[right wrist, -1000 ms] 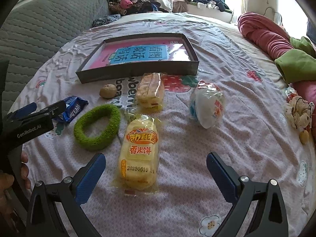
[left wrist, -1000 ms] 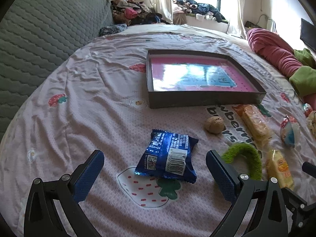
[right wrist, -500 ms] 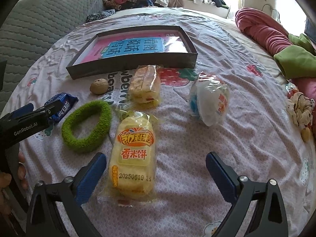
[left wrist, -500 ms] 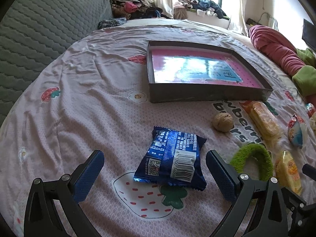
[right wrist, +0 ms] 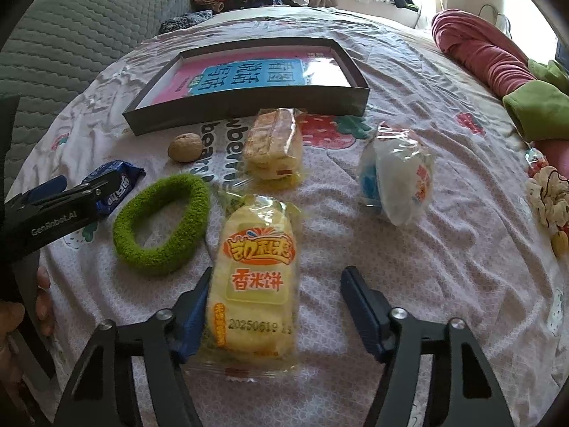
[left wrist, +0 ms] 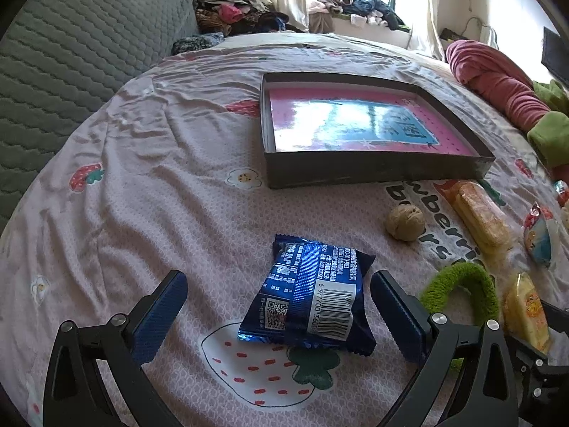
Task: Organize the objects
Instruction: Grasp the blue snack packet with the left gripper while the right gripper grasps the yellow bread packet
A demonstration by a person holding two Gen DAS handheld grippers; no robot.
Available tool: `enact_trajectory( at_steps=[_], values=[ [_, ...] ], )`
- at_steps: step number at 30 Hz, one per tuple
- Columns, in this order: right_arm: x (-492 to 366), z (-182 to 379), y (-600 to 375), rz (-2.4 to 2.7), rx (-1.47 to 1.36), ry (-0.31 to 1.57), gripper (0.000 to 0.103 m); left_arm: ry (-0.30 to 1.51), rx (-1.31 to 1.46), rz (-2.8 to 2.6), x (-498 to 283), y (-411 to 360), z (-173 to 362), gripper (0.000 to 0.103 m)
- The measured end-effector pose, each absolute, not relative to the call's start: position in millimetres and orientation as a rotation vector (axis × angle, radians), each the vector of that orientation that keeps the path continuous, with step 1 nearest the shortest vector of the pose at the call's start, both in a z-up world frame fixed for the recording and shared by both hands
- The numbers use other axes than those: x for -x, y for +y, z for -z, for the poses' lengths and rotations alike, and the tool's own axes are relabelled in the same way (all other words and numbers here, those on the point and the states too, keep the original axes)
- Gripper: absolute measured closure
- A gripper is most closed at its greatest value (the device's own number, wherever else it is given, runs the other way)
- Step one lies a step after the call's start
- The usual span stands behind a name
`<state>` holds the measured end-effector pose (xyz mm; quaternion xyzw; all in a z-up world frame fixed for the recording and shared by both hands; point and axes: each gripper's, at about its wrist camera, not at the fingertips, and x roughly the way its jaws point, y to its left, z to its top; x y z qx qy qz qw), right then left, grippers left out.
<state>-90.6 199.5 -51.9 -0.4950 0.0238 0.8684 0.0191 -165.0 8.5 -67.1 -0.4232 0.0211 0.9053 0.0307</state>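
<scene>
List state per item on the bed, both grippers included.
Left gripper: open, straddling the blue foil snack packet, no contact.
Right gripper: closing around the yellow rice-cracker packet; right pad apart.
Shallow dark cardboard box: open, pink booklet inside.
Green fuzzy ring: flat, untouched.
Walnut: loose beside box.

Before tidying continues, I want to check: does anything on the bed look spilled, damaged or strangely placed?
Nothing looks spilled or torn. The snacks, the walnut and the green ring simply lie loose on the bedsheet, all outside the dark tray, which holds none of them.
</scene>
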Motion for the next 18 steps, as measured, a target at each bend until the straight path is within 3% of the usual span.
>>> enact_trajectory(
  at_steps=[10, 13, 15, 18],
  values=[
    [90.3, 52.2, 197.0, -2.710, 1.544, 0.078, 0.048, 0.054, 1.323, -2.776, 164.5, 8.2, 69.2, 0.011],
    [90.0, 51.7, 196.2, -2.715, 1.547, 0.080, 0.051, 0.057, 1.321, -2.768, 162.7, 10.3, 68.0, 0.018],
    [89.5, 51.5, 195.7, -2.720, 1.548, 0.085, 0.052, 0.047, 1.317, -2.748, 161.4, 12.3, 67.4, 0.030],
    [89.4, 51.2, 195.9, -2.723, 1.552, 0.092, 0.054, 0.040, 1.323, -2.719, 161.4, 16.4, 66.9, 0.039]
  ],
)
